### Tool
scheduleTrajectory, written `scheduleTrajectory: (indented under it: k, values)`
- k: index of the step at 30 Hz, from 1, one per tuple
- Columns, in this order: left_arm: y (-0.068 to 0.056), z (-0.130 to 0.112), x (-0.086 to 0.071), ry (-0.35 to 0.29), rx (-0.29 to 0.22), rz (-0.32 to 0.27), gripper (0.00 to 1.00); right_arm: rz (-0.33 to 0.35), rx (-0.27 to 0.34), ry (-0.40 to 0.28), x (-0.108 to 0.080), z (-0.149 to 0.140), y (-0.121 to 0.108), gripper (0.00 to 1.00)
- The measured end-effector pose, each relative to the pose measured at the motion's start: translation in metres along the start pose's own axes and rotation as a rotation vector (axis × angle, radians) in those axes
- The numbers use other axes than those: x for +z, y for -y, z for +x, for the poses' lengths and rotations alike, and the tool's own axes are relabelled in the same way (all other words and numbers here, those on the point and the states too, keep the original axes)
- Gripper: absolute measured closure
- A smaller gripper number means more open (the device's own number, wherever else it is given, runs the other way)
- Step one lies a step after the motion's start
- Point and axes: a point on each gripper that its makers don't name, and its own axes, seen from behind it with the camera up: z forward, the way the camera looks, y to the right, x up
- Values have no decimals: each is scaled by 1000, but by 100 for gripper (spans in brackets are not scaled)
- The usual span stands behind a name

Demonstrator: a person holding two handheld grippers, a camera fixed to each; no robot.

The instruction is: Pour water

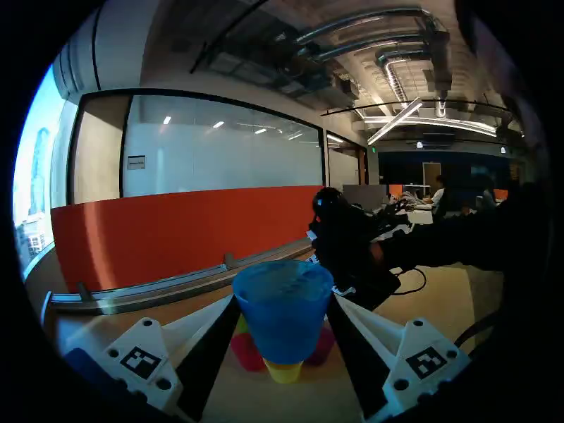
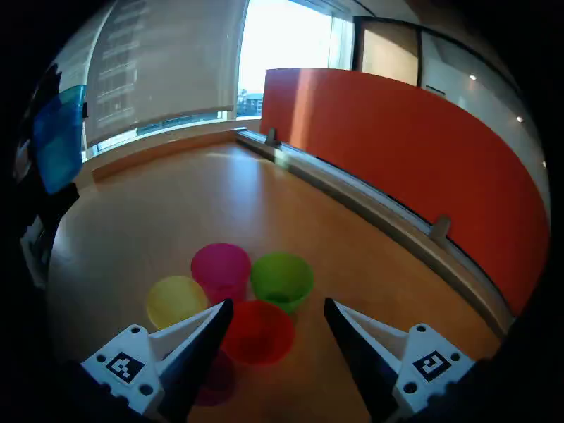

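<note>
Blue translucent plastic cup [image 1: 283, 317] sits between the two fingers of the left gripper [image 1: 282, 299], and both fingers press on its sides, so this gripper is closed on the cup. In the right gripper view the same cup [image 2: 56, 141] appears at the far left edge, lifted well above the table. The right gripper [image 2: 277, 304] has its fingers spread apart and holds nothing; between them, lower down, stands a red plastic cup [image 2: 257, 331]. Just beside it are a pink plastic cup [image 2: 221, 268], a green plastic cup [image 2: 282, 278] and a yellow plastic cup [image 2: 175, 299], all close together on the light brown wooden table [image 2: 176, 204]. Along the far edge of the table runs an orange wall panel [image 2: 423, 162], next to a bright window [image 2: 282, 49]. Above are bare metal ceiling pipes [image 1: 366, 42].
</note>
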Motion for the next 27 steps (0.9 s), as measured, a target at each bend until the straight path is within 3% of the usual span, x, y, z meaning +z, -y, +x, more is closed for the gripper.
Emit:
scheduleTrajectory:
  k: [27]
  values:
    - [12, -7, -4, -7, -21, 11, 16, 26, -14, 88, 45, 3, -2, 0]
